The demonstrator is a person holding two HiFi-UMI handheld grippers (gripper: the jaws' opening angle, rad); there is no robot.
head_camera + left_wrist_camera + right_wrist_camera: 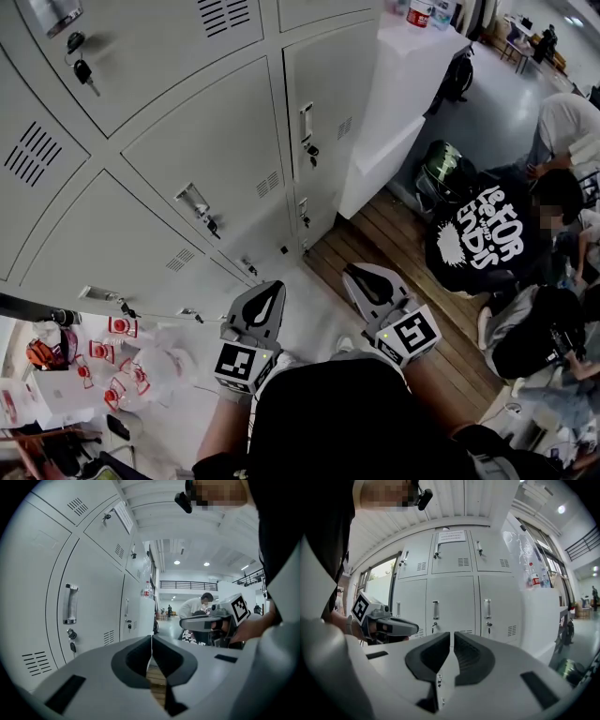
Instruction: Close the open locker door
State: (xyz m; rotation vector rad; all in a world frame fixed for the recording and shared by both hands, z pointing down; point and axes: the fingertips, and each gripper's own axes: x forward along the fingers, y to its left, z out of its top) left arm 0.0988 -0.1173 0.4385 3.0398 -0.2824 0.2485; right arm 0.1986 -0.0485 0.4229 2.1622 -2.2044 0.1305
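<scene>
A bank of grey locker doors (216, 141) fills the upper left of the head view, and every door I can see sits flush. A dark edge (28, 307) at the far left marks where the row ends; I cannot tell whether it is an open door. My left gripper (272, 292) and right gripper (360, 276) hang side by side below the lockers, both shut and empty, touching nothing. In the left gripper view, the left gripper (151, 641) points along the locker fronts (89, 616). The right gripper (453, 637) faces the lockers (450, 606) head-on.
A white cabinet (403, 84) stands to the right of the lockers. People sit on the floor at right, one in a black printed shirt (478, 234). Wooden planks (394, 244) run along the locker base. Plastic bags and red-white packs (122, 366) lie at lower left. Keys (84, 73) hang from a lock.
</scene>
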